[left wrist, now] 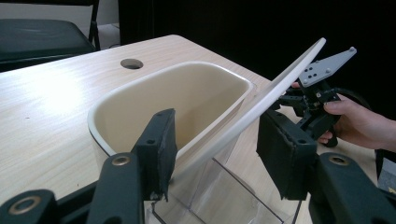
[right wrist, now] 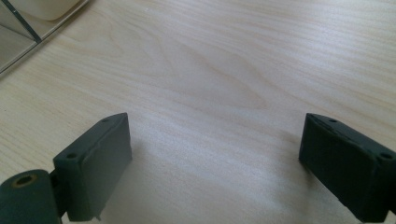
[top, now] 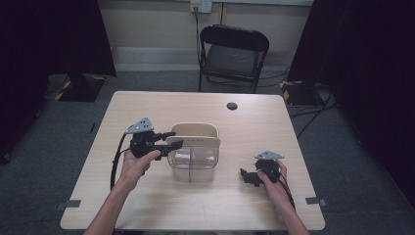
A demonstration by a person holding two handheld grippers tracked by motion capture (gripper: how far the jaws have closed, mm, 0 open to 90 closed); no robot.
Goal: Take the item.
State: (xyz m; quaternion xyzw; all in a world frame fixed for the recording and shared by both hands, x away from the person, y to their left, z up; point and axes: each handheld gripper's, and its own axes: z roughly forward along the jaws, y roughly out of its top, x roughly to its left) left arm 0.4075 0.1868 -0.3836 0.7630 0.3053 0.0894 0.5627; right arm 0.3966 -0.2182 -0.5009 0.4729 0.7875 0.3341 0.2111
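A clear plastic container (top: 193, 164) stands mid-table with a cream tub (top: 193, 129) set in its top. A flat cream lid (top: 195, 142) is tilted up over the container's near side. My left gripper (top: 172, 138) is at the lid's left end. In the left gripper view the lid (left wrist: 289, 74) runs slantwise between the jaws of the left gripper (left wrist: 215, 121), touching both pads, above the tub (left wrist: 187, 93) and the clear wall (left wrist: 224, 196). My right gripper (top: 244, 175) rests low on the table to the right, open (right wrist: 217, 119) over bare wood.
A black folding chair (top: 232, 54) stands beyond the table's far edge. A round cable hole (top: 232, 105) lies near the far side. The container's corner (right wrist: 28, 28) shows at the upper left of the right gripper view. Dark curtains flank the room.
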